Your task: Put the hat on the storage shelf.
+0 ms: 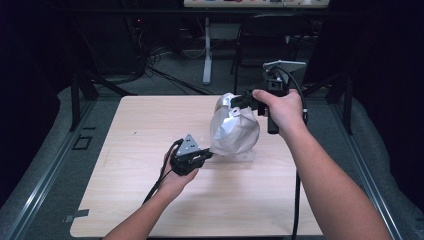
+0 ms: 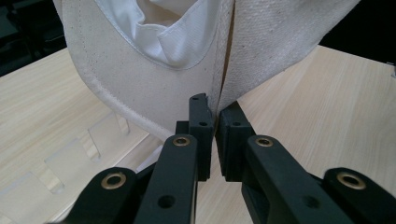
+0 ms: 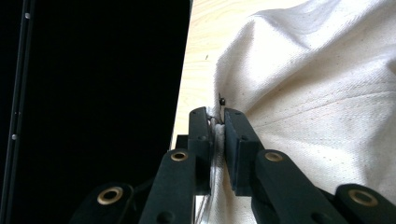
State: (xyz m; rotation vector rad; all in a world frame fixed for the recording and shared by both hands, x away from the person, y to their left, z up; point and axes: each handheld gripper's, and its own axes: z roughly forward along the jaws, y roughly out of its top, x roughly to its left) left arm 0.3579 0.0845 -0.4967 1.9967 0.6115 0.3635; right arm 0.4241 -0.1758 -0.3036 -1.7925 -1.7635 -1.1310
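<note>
Both tongs pinch coarse cream canvas cap (image 1: pixel 235 130) (white-lined).

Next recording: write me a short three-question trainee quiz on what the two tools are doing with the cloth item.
1. True or false: the left tool is shut on the cloth cap's edge.
2. Which tool holds the cap higher? A) left B) right
3. What lies flat on the table under the cap?

Key: 1 true. 2 B. 3 A clear plastic piece with notches cut in it.
</note>
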